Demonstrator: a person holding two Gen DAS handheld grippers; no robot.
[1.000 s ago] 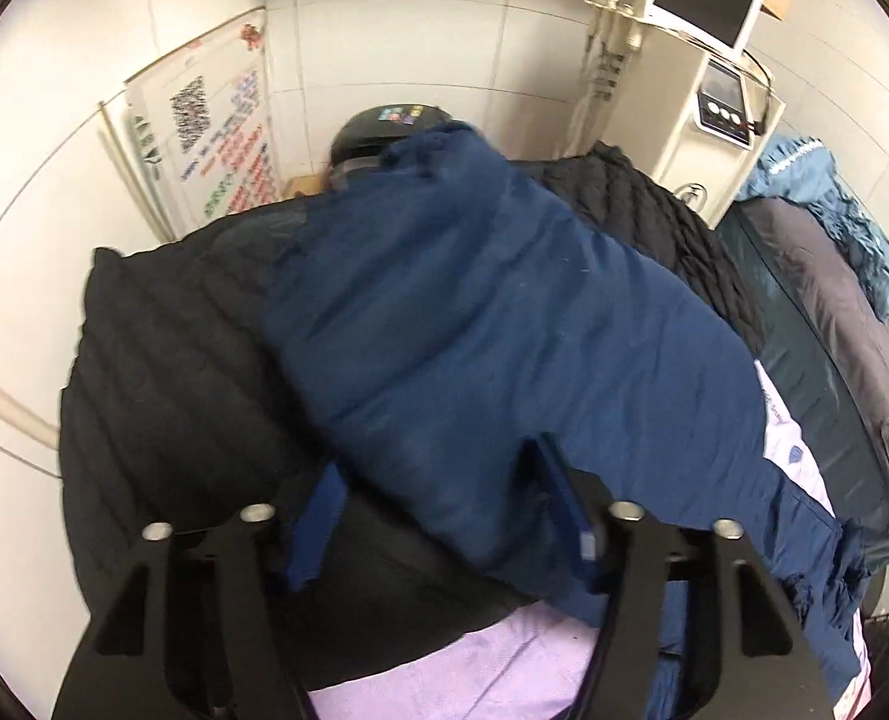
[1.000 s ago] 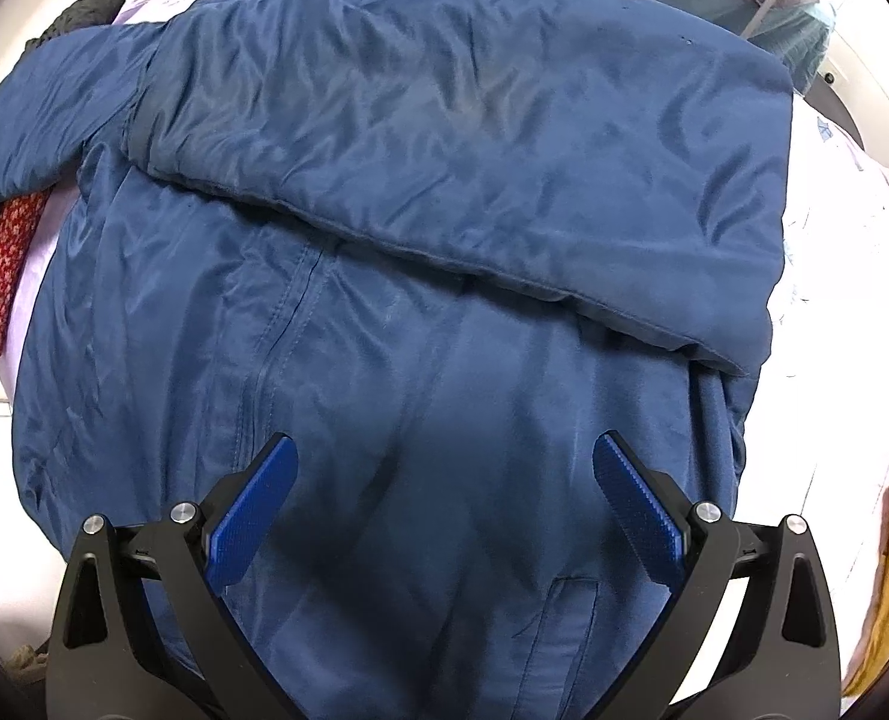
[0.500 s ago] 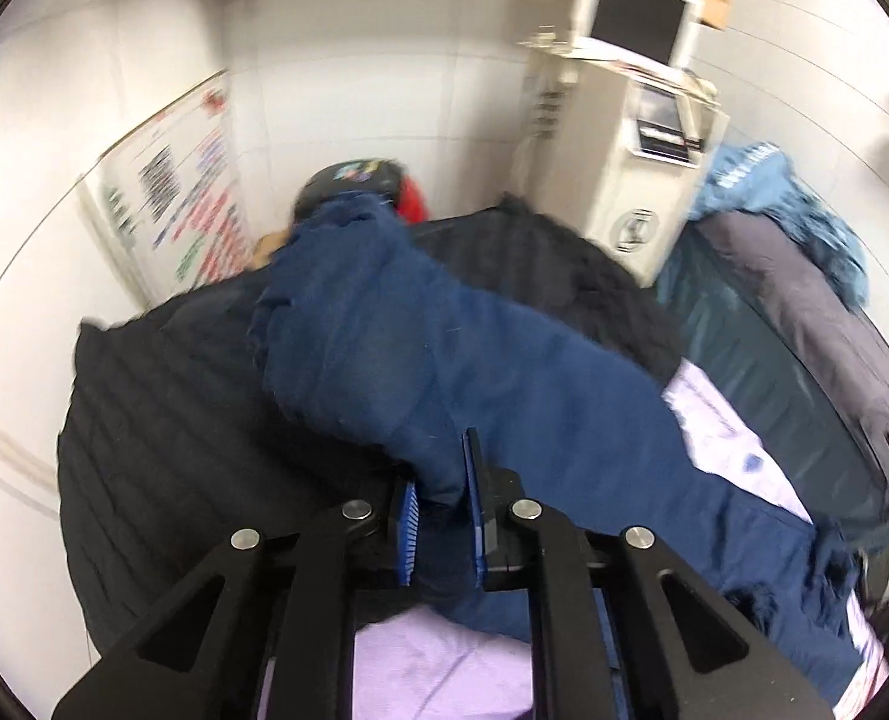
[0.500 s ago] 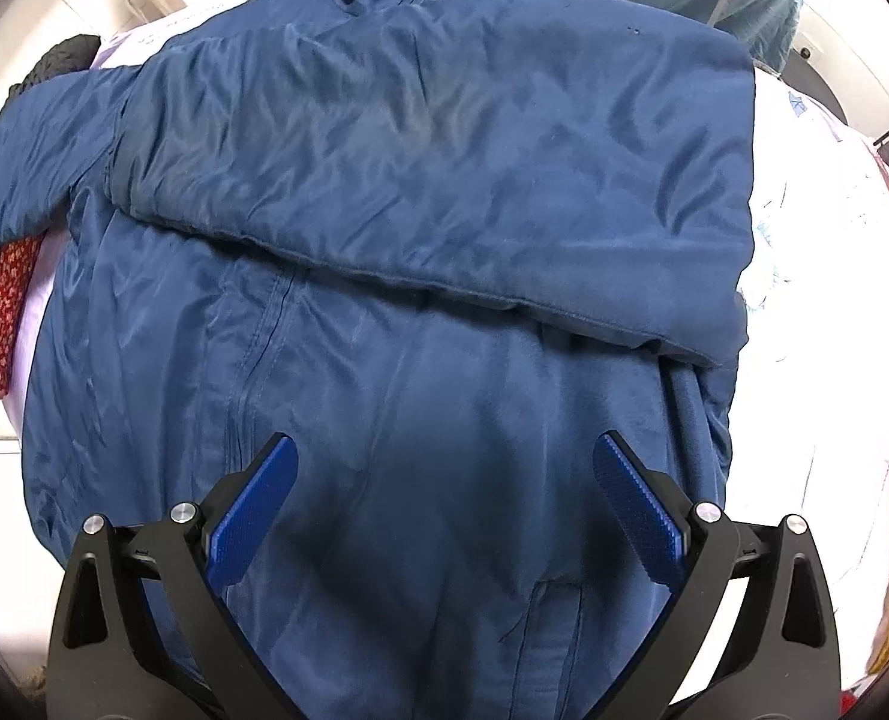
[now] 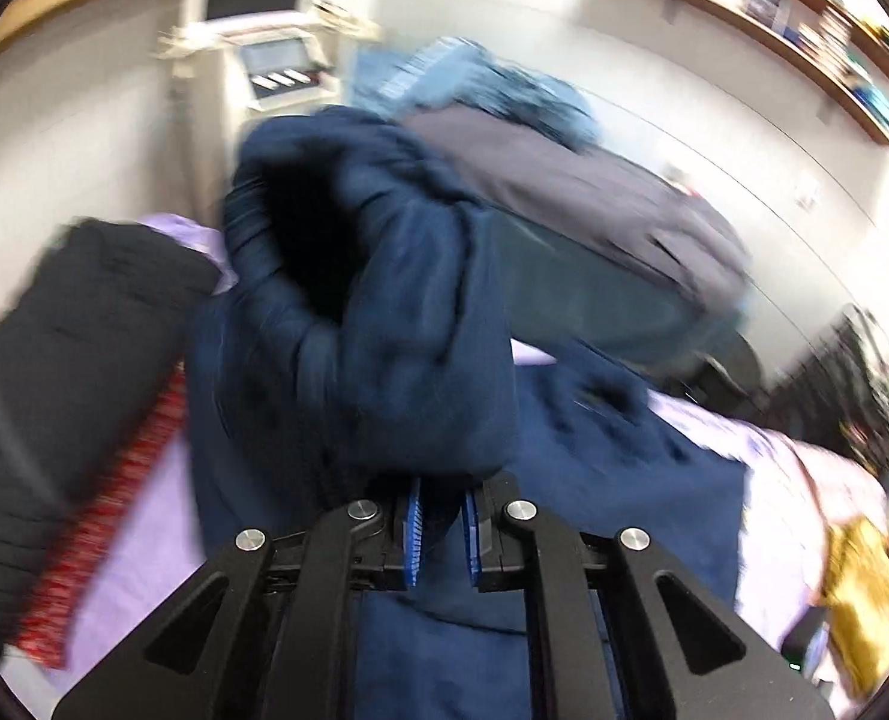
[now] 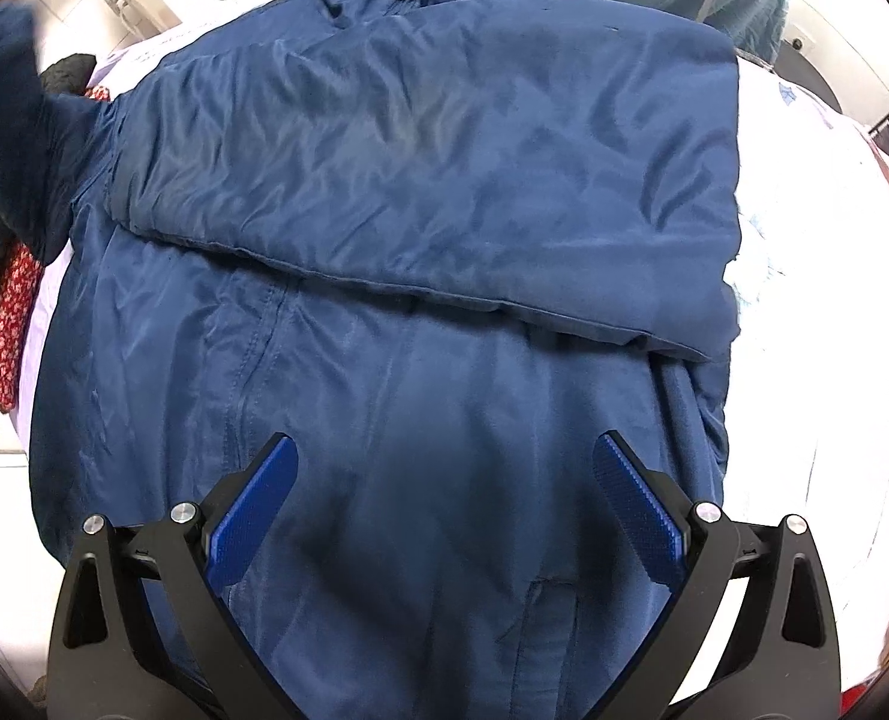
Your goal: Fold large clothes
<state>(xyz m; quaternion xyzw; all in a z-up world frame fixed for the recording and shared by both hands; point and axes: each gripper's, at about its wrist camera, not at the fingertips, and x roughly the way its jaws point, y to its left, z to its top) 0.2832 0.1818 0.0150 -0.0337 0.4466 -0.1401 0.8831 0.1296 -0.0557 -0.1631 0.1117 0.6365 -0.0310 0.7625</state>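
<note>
My left gripper point(image 5: 441, 525) has its fingers clamped on the sleeve point(image 5: 378, 300) of the navy jacket point(image 6: 396, 276), lifted at frame centre. My right gripper point(image 6: 444, 510) hovers over the hem, fingers wide apart and empty. The jacket lies spread on the bed point(image 6: 816, 276). Advice: carry the sleeve flat across the chest, avoiding twist. Only the right view shows the other sleeve already folded over; only the left shows the cuff opening.
</note>
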